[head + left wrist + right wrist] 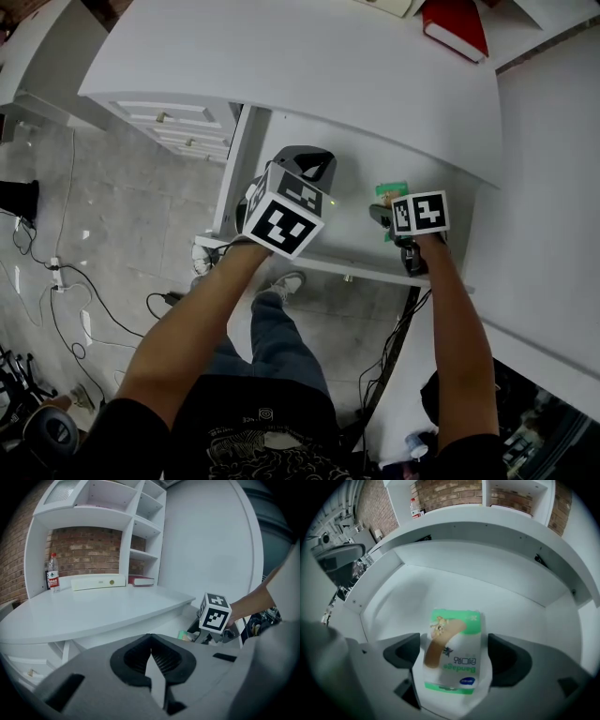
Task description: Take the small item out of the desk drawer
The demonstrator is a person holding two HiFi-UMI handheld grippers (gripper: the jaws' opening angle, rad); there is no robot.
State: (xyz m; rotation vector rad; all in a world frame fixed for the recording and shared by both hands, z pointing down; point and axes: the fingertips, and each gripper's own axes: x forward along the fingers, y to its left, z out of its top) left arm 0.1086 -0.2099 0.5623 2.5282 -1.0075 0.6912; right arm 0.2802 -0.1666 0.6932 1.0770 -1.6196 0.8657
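There are two grippers, one in each hand, and each carries one cube with black-and-white square markers. The left gripper [151,656] has its grey jaws pressed together with nothing between them. It hangs over the front left of the one open drawer [497,597].

The right gripper [453,660] reaches into that drawer. Its two dark ribbed pads [401,656] are clamped on the long sides of a single box [454,634]. This is a flat cardboard carton, white with green bands at both ends and a tan plaster strip printed across its face.

The box's long axis runs along the jaws, from the gripper toward the drawer's back wall, with the far end leaning slightly right. Its lettering sits at the near end and reads upside down from the gripper's side. The box is inside the drawer, over its smooth white floor. Whether it rests on the floor or is clear of it I cannot tell.

The desk [309,66] is matt white with a curved front edge. On it, under the white shelves and against the red brick, stand one clear bottle [53,572], one long white case [98,581] and one red book [455,26].
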